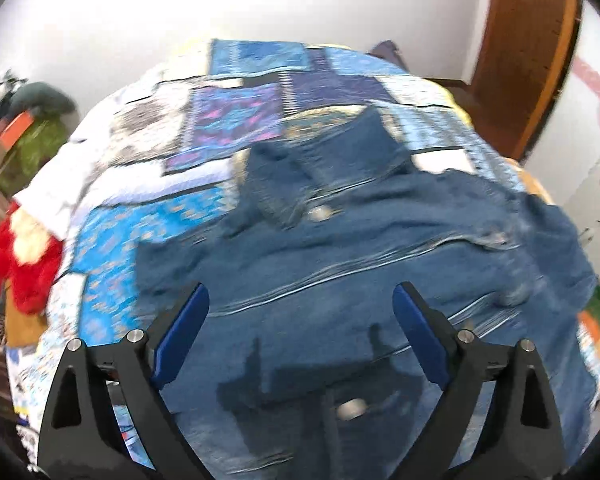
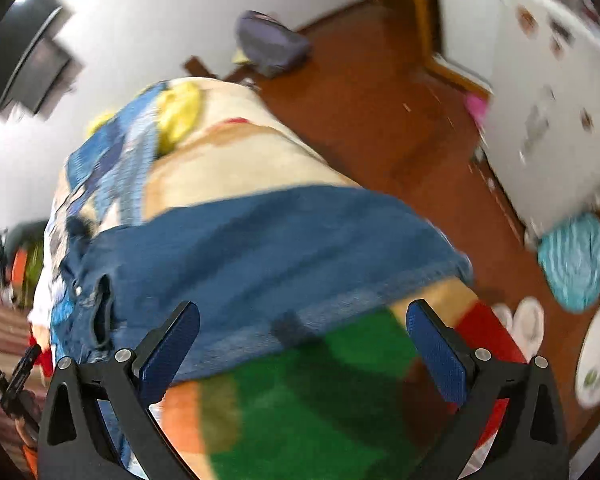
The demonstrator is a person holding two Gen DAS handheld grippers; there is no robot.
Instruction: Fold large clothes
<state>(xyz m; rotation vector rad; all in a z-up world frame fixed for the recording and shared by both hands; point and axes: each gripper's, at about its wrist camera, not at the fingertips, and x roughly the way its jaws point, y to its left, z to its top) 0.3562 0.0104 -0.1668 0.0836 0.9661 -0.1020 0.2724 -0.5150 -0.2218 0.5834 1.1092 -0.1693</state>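
A: Where's our denim jacket (image 1: 340, 248)?
B: Spread on the bed (image 1: 148, 216), over the patchwork quilt (image 1: 236, 116).
A: Grippers?
B: Left hand-held gripper (image 1: 300, 300) jaws wide apart, nothing between them. Right hand-held gripper (image 2: 303, 320) spread too, empty, above the jacket's edge.

A blue patchwork quilt (image 1: 236, 120) covers the bed. At nine o'clock lies a red cloth (image 1: 24, 264). On the wooden floor (image 2: 364, 100), a turquoise bundle (image 2: 572, 260) at three o'clock, beside white plates (image 2: 598, 356).

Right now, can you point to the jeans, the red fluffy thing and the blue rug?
jeans (image 1: 340, 264), left wrist view, middle of the denim.
red fluffy thing (image 1: 24, 268), left wrist view, its red fur.
blue rug (image 2: 574, 260), right wrist view, its centre.
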